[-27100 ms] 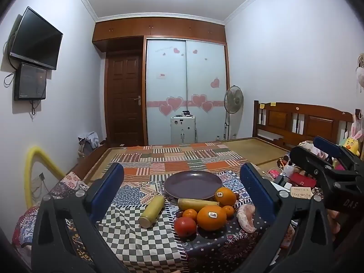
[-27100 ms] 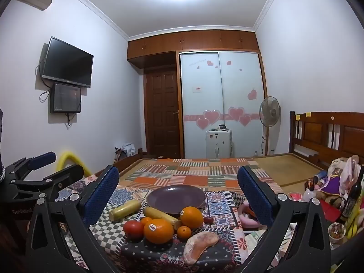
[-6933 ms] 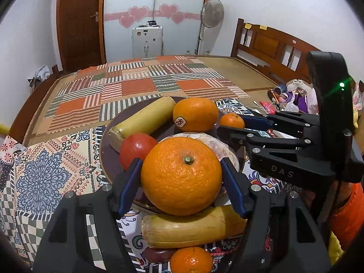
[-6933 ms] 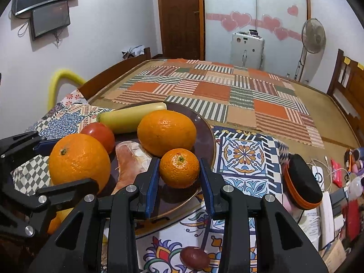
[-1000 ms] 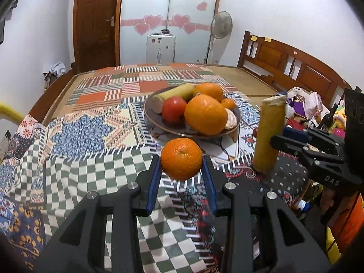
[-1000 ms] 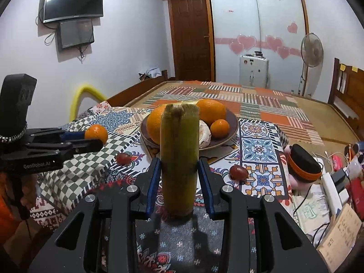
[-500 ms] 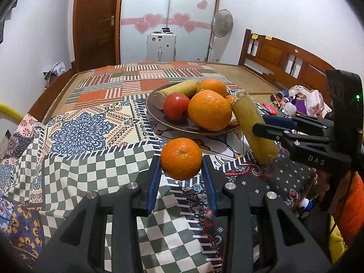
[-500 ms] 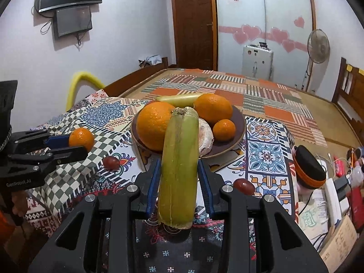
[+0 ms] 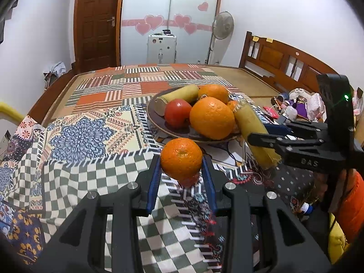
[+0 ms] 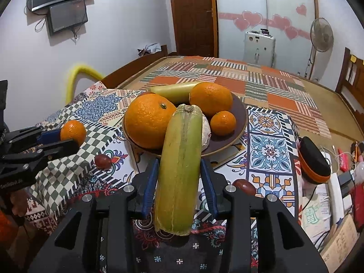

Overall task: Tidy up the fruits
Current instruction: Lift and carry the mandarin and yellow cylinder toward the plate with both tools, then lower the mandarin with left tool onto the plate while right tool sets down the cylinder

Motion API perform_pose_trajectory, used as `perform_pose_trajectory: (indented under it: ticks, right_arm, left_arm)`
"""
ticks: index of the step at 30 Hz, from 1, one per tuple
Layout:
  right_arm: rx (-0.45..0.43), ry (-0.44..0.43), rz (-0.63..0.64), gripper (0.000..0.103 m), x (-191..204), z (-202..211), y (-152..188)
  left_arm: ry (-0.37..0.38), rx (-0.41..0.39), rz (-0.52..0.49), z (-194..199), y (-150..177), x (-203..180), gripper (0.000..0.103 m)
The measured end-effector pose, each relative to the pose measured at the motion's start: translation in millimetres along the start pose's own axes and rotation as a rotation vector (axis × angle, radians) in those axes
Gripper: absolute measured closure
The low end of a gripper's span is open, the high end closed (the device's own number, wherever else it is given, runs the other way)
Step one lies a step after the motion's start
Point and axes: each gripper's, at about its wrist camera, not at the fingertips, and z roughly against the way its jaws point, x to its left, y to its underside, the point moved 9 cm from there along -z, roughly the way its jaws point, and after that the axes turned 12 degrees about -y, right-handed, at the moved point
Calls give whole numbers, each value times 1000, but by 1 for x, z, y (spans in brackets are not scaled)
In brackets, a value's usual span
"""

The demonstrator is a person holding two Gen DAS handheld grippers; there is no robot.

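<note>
Patchwork cloth [image 9: 95, 134], fan [image 10: 321, 35], door [image 9: 96, 22]

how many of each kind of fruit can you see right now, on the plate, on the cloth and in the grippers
Round orange citrus fruits: 4, two large and one small on the dark round plate, one small in the left gripper.
Yellow-green cane sticks: 2, one on the plate, one in the right gripper, whose jaws are opening.
Red tomato: 1.
Small dark red fruits on the cloth: 2.
Total: 9
</note>
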Motion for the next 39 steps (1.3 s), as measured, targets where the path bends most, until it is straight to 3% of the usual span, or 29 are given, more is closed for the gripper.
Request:
perform_pose_trajectory:
  ticks: [6, 16, 26, 39]
  right_arm:
    - [-79, 8, 26, 68, 4, 23, -23]
    - [-137, 52, 87, 68, -5, 17, -70]
    - [-74, 37, 139, 68, -8, -25, -85]
    - [10, 17, 169, 69, -8, -52, -76]
  left_arm:
    - [-35, -13, -21, -11, -20, 5, 67]
    - [-40, 10, -39, -49, -50, 11, 67]
    - [-50, 66, -61, -91, -61, 18, 67]
    - [-19, 83, -67, -96, -65, 16, 67]
